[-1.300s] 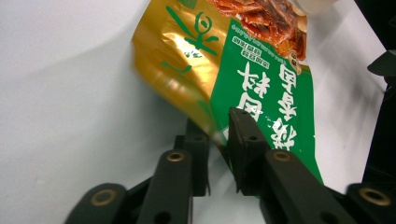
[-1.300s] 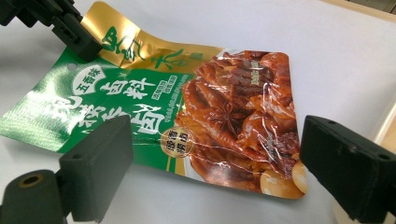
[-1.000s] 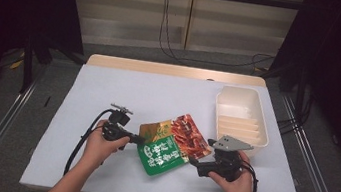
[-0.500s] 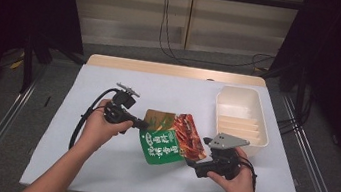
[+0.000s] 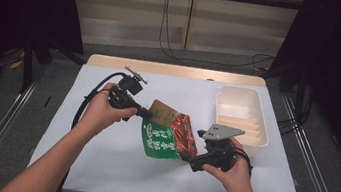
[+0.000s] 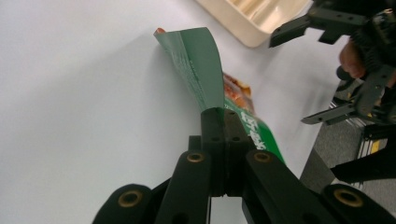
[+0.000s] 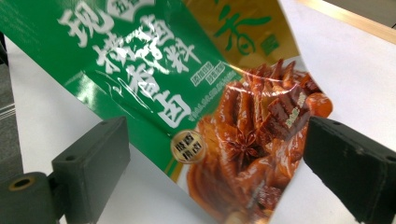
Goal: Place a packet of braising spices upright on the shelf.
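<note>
A glossy food pouch (image 5: 168,136), green with white characters and a red-brown food picture, hangs tilted above the white table cover. My left gripper (image 5: 148,115) is shut on its gold-green top corner and holds it up; in the left gripper view the jaws (image 6: 224,116) pinch the green edge of the pouch (image 6: 196,60). My right gripper (image 5: 193,163) sits low at the pouch's right lower side. In the right gripper view that gripper (image 7: 215,158) stands wide open, with the pouch (image 7: 187,93) spread between its fingers and not pressed.
A cream tray (image 5: 218,108) with ribbed floor stands at the table's right rear, also the tray (image 6: 247,35) in the left gripper view. The white table cover (image 5: 98,166) runs to a wooden back edge (image 5: 177,70). Cables trail from both grippers.
My left hand has risen and moved back, lifting the pouch off the table by its top. The right gripper has come up a little and stays by the pouch's lower right.
</note>
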`<state>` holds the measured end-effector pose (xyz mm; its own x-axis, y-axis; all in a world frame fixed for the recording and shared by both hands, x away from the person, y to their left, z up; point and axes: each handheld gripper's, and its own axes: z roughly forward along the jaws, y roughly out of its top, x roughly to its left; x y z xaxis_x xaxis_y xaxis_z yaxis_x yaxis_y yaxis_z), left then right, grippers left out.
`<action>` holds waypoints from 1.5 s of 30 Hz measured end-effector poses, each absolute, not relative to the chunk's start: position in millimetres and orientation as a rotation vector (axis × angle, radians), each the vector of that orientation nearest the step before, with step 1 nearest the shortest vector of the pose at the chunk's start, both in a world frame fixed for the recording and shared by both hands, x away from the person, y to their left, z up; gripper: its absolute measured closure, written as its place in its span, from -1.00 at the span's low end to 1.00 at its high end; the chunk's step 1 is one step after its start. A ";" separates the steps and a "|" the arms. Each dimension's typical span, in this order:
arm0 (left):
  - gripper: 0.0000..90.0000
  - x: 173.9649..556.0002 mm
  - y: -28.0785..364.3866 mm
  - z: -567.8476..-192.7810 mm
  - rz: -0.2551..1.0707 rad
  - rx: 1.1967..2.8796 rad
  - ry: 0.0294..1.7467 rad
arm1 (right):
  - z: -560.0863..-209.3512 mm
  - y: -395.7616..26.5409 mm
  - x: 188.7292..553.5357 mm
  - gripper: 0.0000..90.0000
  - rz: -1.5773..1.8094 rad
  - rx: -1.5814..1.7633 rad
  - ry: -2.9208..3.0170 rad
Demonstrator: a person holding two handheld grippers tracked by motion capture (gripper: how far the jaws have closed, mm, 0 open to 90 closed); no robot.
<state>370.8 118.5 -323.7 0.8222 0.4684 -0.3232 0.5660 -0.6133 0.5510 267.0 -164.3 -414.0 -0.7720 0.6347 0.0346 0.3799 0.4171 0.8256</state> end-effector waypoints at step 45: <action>1.00 378.7 79.5 -239.8 -0.182 2.599 0.472 | -326.8 -152.6 315.4 -0.69 1.330 0.691 2.492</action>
